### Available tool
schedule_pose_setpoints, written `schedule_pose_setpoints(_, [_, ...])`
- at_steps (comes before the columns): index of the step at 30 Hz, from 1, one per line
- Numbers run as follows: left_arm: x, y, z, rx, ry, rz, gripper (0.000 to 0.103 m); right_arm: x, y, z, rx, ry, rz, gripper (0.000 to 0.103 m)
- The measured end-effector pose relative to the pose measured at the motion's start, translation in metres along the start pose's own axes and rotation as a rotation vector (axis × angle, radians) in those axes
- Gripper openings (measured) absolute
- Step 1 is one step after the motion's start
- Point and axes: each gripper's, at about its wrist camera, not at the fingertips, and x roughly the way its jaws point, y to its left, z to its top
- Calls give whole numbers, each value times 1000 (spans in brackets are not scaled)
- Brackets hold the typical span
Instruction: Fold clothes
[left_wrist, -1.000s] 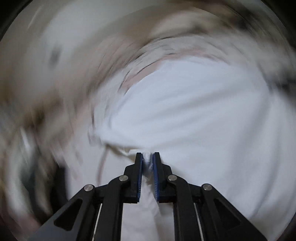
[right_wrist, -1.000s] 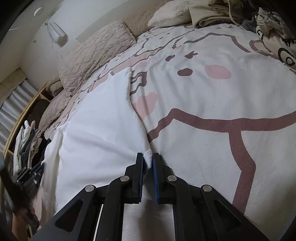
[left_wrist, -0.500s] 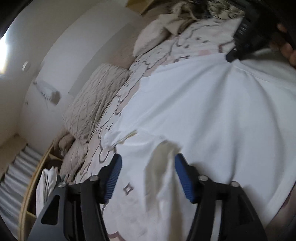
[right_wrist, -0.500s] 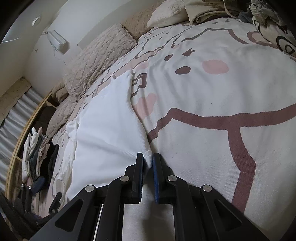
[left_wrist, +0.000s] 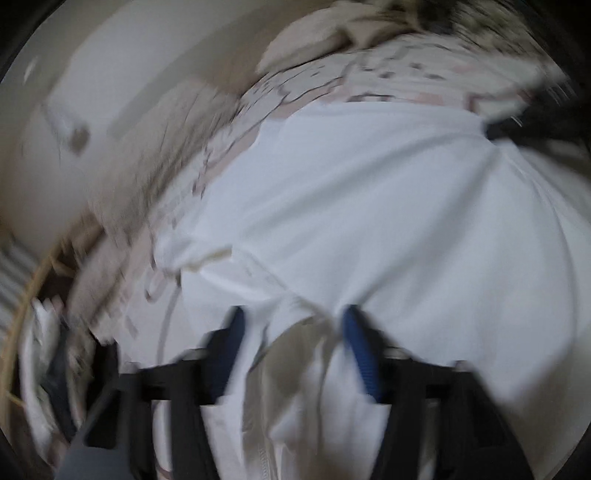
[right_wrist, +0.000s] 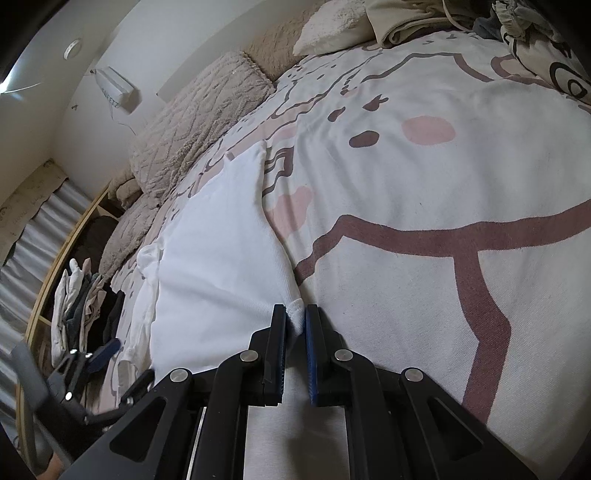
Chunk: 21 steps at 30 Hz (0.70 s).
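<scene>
A white garment (right_wrist: 218, 258) lies spread on the bed. My right gripper (right_wrist: 295, 321) is shut on a corner of it, low over the bedspread. In the blurred left wrist view the same white garment (left_wrist: 369, 221) fills the middle. My left gripper (left_wrist: 291, 328) is open, its blue pads wide apart over a bunched fold of the cloth, holding nothing. The left gripper also shows at the lower left of the right wrist view (right_wrist: 110, 350). The right gripper appears dark at the far right of the left wrist view (left_wrist: 517, 129).
The bedspread (right_wrist: 443, 184) is cream with a brown and pink cartoon print. Beige quilted pillows (right_wrist: 199, 122) lie along the wall. Piled clothes (right_wrist: 424, 18) sit at the far end. A shelf with hanging clothes (right_wrist: 81, 295) stands beside the bed.
My left gripper let go of the white garment and opened wide, then shifted over the cloth. My right gripper kept its hold on the corner and barely moved.
</scene>
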Motion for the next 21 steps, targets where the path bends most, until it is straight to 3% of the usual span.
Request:
schedule_pose_setpoints(3, [-3,45,-15,-167,16,1,6,1,1,0,2,0,1,8])
schedule_pose_setpoints(8, [-20,129,-57,-418,47,93,6,0,0,0,3,-1,5,8])
schedule_pose_setpoints(10, [-16,155,-84,-521,92,73,6,0,0,-1,3,-1,6,8])
schedule_pose_setpoints(14, [5,170,-130,-655,178,-4,18,0,0,0,0,-1,3,8])
schedule_pose_setpoints(16, [15,174,-145,-728,197,-35,18,-1,-1,-1,-2,0,1,8])
schedule_pose_setpoints(18, [15,184,-154,-809,194,-68,30,-3,-2,-1,-4,1,0,8])
schedule_pose_setpoints(21, [5,202,-146,-830,150,-43,32,-4,-3,-1,-4,0,1,8])
